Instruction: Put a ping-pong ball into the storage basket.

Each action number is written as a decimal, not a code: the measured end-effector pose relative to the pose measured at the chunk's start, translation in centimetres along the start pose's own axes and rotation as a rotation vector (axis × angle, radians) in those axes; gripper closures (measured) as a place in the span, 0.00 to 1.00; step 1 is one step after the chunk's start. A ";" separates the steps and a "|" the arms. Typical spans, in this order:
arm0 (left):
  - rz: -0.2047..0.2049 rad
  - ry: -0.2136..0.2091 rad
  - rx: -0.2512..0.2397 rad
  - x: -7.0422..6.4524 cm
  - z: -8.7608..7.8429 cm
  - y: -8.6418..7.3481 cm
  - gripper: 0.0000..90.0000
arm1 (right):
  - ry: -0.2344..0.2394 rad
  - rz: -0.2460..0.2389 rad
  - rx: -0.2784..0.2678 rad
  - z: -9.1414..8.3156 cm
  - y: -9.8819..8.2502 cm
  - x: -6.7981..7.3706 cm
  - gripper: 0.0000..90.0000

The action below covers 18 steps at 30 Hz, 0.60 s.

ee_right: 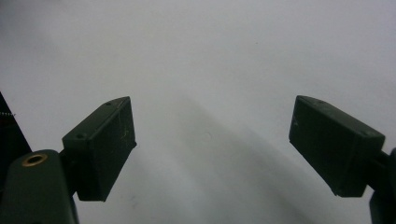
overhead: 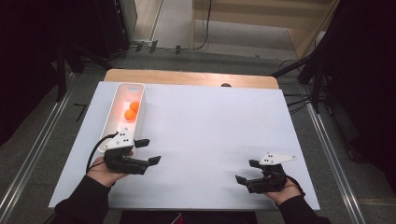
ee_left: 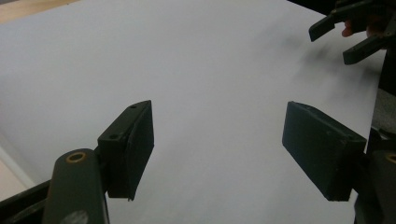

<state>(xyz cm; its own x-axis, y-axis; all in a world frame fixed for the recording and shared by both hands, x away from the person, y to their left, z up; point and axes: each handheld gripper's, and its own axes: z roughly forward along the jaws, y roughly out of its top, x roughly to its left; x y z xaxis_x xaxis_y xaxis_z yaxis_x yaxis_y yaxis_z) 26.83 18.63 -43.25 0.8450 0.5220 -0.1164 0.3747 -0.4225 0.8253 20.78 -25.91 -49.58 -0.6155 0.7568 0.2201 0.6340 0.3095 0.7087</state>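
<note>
Near white tray [overhead: 122, 93] with two orange balls [overhead: 132, 111]: left tool [overhead: 148, 151] agape, empty; right tool [overhead: 246, 171] likewise.

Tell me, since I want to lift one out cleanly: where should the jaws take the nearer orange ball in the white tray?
Grip the nearer orange ball across its widest middle, coming straight down from above. The white tray has tall walls, blocking any sideways approach. Line the jaws across the tray, since the farther ball lies close behind; the left gripper is nearest and open.
</note>
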 end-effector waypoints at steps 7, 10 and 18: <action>-0.010 -0.011 -0.022 -0.2 -0.1 -1.1 0.28 | -0.006 0.002 0.001 0.0 0.0 0.0 0.14; -0.007 -0.018 -0.009 -0.3 0.0 -1.5 0.28 | -0.003 0.004 0.000 0.0 0.0 0.0 0.14; 0.037 -0.034 0.021 -0.8 0.5 -2.5 0.28 | -0.006 0.002 0.001 0.0 0.0 0.0 0.14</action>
<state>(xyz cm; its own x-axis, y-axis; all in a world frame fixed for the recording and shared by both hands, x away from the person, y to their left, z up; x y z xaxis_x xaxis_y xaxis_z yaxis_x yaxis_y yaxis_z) 25.44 18.88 -45.50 0.8707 0.4805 -0.1051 0.3507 -0.4567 0.8176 20.79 -25.91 -49.59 -0.6116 0.7608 0.2170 0.6355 0.3091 0.7075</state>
